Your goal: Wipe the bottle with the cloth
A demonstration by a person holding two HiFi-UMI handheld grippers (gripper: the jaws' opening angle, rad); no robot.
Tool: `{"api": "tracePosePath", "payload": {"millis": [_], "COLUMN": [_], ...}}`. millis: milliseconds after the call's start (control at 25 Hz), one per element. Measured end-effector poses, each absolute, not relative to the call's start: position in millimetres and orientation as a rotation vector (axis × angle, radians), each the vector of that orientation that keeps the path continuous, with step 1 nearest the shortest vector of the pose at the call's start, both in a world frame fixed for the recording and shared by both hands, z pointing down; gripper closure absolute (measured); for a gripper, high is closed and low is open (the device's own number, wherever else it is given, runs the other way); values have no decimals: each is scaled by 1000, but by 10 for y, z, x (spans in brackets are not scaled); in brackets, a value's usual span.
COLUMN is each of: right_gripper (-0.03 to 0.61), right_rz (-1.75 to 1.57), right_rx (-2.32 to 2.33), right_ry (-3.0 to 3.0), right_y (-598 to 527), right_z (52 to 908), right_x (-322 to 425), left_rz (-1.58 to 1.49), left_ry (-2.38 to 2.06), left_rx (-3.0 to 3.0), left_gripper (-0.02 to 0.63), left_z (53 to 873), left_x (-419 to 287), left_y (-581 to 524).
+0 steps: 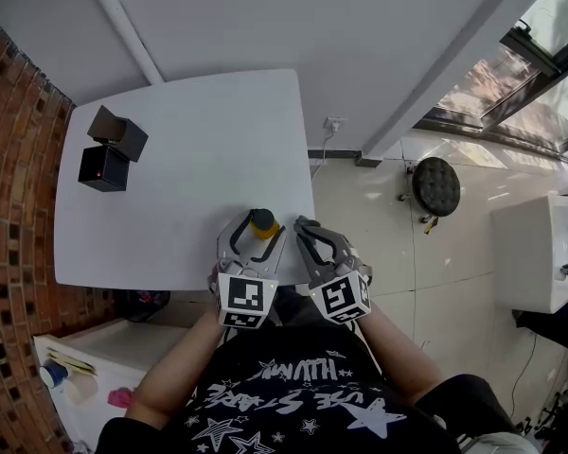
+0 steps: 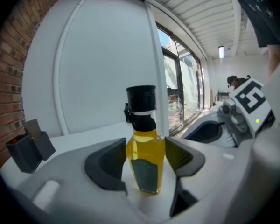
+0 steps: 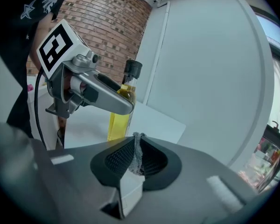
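The bottle (image 2: 146, 164), clear with yellow liquid and a black cap, is upright at the near edge of the white table (image 1: 170, 187), right in front of the person; whether its base rests on the tabletop or is lifted just off it cannot be told; the left gripper (image 2: 145, 149) has it between its jaws, which stand wide and press a pad on either side of the bottle's lower body, so the bottle looks firmly held

Just beside it, on the bottle's right, the right gripper (image 3: 138, 141) has its jaws together on the cloth (image 3: 139, 160), of which only a thin grey strip shows between the pads; the cloth is near the bottle but apart from it, with no part of it lying on the glass

By the look of things the setting-up is done: bottle steadied in one gripper, cloth pinched in the other; the wiping itself seems all still to do, since the cloth has yet to meet the bottle and must be brought across to rub its sides

Further out, two black boxes (image 1: 112, 149) sit at the table's far left corner, well apart from the work
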State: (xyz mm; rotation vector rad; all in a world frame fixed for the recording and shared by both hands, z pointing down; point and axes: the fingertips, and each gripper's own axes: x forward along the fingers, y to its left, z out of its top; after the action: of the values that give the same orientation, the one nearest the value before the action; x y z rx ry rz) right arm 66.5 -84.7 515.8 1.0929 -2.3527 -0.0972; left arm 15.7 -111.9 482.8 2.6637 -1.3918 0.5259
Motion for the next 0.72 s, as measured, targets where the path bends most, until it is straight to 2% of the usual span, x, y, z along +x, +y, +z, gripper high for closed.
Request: {"api": "tracePosePath", "payload": {"millis": [440, 720], "right_gripper": [538, 538], "right_rz": [-104, -141], "right_rx": [1091, 1019], "right_ry": [-2352, -2360], "right_y": [-860, -776], "right_z": [5172, 5205], "right_x": [689, 629], "left_rz": [457, 468], "left_ry": [-1619, -1477], "left_rx": [2391, 2586], "left_gripper": [354, 324], "left_z": [4826, 4685], "left_x": [153, 270], "left_y": [-1153, -994]}}
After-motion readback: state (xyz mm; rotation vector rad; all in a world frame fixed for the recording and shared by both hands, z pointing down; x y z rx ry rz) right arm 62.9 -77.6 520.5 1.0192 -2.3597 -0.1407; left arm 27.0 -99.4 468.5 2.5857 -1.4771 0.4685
